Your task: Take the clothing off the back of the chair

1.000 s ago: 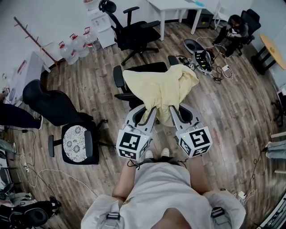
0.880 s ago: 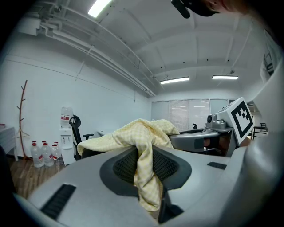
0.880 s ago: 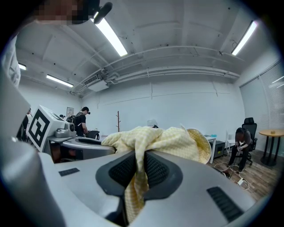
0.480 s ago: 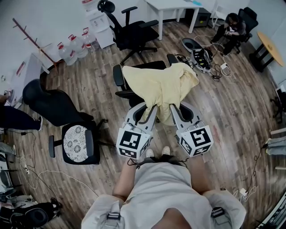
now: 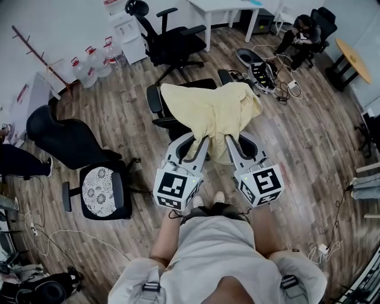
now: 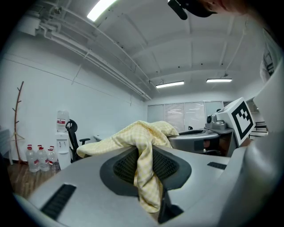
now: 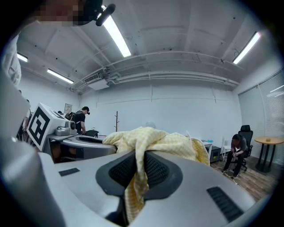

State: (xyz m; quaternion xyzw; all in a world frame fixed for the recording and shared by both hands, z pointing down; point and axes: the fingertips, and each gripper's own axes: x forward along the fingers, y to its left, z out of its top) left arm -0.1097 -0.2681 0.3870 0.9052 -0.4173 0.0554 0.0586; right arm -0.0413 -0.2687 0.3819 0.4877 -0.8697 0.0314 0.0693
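hardly moved: left claw [image 5: 203, 142], right claw [image 5: 228, 142] each pinch yellow garment [image 5: 211, 110] near edge, chair [image 5: 155, 100] beyond.

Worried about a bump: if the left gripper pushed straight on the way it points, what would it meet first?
The left gripper is shut on the yellow garment, whose bulk lies heaped directly ahead, so more cloth first. The black chair under it probably comes next; depth is unclear.

Water jugs [image 5: 95, 62] are grouped by the wall [image 5: 59, 18], and a lace-cushioned office chair [image 5: 98, 191] is set on the wood floor [image 5: 309, 136].
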